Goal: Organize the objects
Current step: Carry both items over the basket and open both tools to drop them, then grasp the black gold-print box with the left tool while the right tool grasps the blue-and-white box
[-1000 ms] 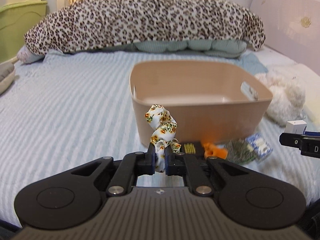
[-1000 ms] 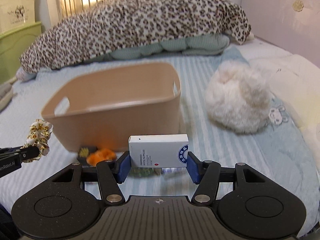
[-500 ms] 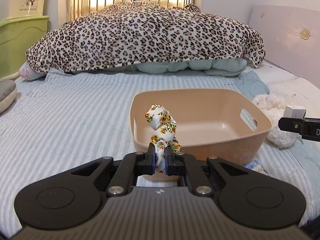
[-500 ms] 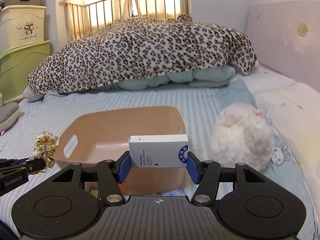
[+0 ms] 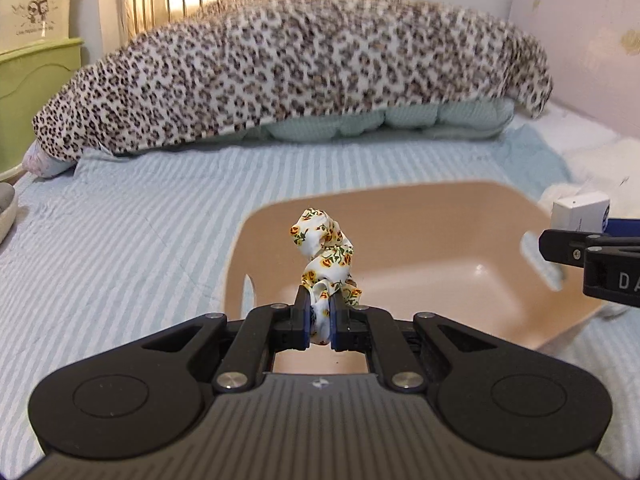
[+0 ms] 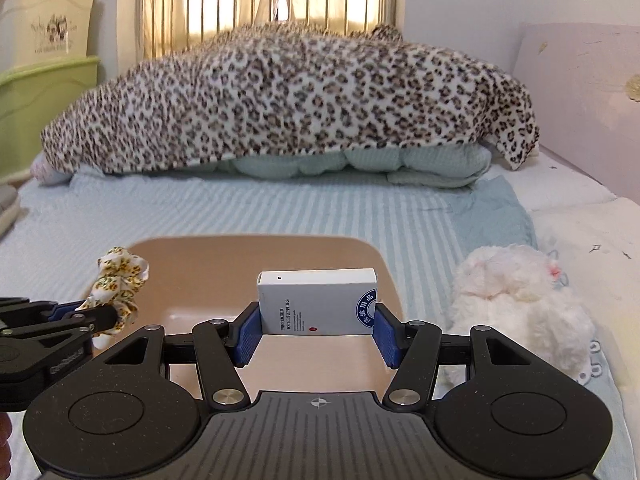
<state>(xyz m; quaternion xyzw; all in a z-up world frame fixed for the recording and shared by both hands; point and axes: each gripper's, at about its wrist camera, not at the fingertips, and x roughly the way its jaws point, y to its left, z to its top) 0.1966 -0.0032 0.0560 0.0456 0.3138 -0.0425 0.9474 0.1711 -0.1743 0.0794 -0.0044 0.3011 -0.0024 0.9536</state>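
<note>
My left gripper (image 5: 321, 312) is shut on a floral scrunchie (image 5: 322, 248) and holds it above the near left part of the beige plastic bin (image 5: 440, 200). My right gripper (image 6: 317, 330) is shut on a white hotel-supplies box (image 6: 316, 300) and holds it above the bin (image 6: 256, 248). The box also shows at the right edge of the left wrist view (image 5: 580, 212). The scrunchie shows at the left of the right wrist view (image 6: 118, 280). The bin's visible inside is bare.
The bin stands on a striped light-blue bedspread (image 5: 120, 240). A leopard-print blanket (image 6: 288, 100) is heaped at the back. A white plush toy (image 6: 520, 300) lies right of the bin. Green and cream drawers (image 6: 44, 80) stand at the left.
Both grippers have risen and moved forward over the bin with their objects. The small items in front of the bin have dropped out of view.
</note>
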